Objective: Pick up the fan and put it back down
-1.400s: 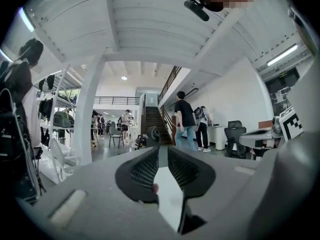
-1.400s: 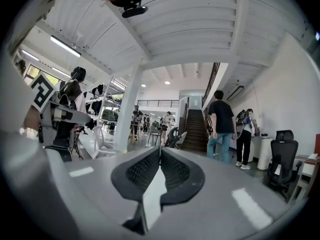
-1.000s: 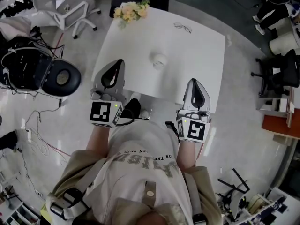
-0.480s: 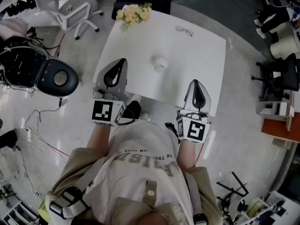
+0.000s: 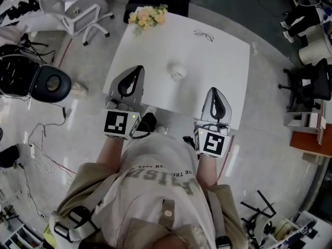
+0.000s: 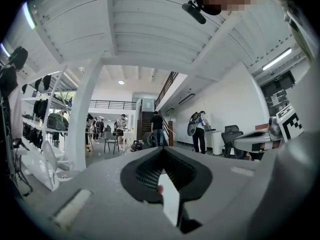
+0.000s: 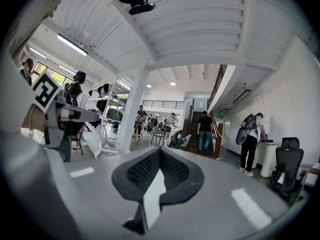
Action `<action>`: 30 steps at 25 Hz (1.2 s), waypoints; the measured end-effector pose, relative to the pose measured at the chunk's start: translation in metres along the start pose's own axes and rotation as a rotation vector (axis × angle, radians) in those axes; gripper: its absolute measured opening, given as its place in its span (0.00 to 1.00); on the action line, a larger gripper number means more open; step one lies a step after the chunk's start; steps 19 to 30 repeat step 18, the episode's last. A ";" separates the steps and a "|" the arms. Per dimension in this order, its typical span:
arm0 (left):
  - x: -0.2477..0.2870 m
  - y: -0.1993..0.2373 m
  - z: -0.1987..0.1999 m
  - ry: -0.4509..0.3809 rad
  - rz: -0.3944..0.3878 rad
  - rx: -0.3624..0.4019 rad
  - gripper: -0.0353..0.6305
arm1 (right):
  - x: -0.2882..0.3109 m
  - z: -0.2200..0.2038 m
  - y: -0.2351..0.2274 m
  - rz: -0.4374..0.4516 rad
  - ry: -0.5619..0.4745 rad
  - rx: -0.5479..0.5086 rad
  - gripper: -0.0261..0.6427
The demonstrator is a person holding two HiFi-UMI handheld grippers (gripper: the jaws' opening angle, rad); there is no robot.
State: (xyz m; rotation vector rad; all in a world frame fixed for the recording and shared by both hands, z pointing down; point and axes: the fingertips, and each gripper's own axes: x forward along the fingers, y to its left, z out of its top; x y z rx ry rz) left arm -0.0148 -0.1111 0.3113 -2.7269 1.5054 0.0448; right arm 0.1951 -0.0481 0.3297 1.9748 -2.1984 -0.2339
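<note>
Left tongs (image 5: pixel 136 72) closed and empty over desk (image 5: pixel 223 61) lower-left edge, right tongs (image 5: pixel 214 92) closed and empty lower right, fan (image 5: pixel 177 69) mid-desk, apart from both, flowers (image 5: pixel 147 14) at top edge

white fan (image 5: pixel 177 69), white table (image 5: pixel 223 82), pale yellow flowers (image 5: pixel 148 14) (some cream), light grey floor (image 5: pixel 270 139).

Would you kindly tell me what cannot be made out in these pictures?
- Fan, head view: too small, white on the white table; shape unclear.
- Glasses, head view: too small for detail.
- Table and fan, both gripper views: absent; the left gripper and right gripper, both shut, fill the lower frame.
- Table's near edge, head view: partly covered by the grippers.
</note>
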 end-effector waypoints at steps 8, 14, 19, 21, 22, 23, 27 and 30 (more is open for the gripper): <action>-0.002 0.004 -0.002 0.013 -0.003 -0.012 0.07 | -0.002 0.004 0.003 -0.003 0.001 -0.009 0.04; -0.001 0.003 -0.011 0.029 -0.009 -0.023 0.07 | -0.002 0.001 0.001 -0.013 0.009 -0.010 0.04; 0.001 0.006 -0.014 0.033 -0.013 -0.030 0.07 | 0.000 0.000 0.003 -0.013 0.013 -0.012 0.04; 0.001 0.006 -0.014 0.033 -0.013 -0.030 0.07 | 0.000 0.000 0.003 -0.013 0.013 -0.012 0.04; 0.001 0.006 -0.014 0.033 -0.013 -0.030 0.07 | 0.000 0.000 0.003 -0.013 0.013 -0.012 0.04; 0.001 0.006 -0.014 0.033 -0.013 -0.030 0.07 | 0.000 0.000 0.003 -0.013 0.013 -0.012 0.04; 0.001 0.006 -0.014 0.033 -0.013 -0.030 0.07 | 0.000 0.000 0.003 -0.013 0.013 -0.012 0.04; 0.001 0.006 -0.014 0.033 -0.013 -0.030 0.07 | 0.000 0.000 0.003 -0.013 0.013 -0.012 0.04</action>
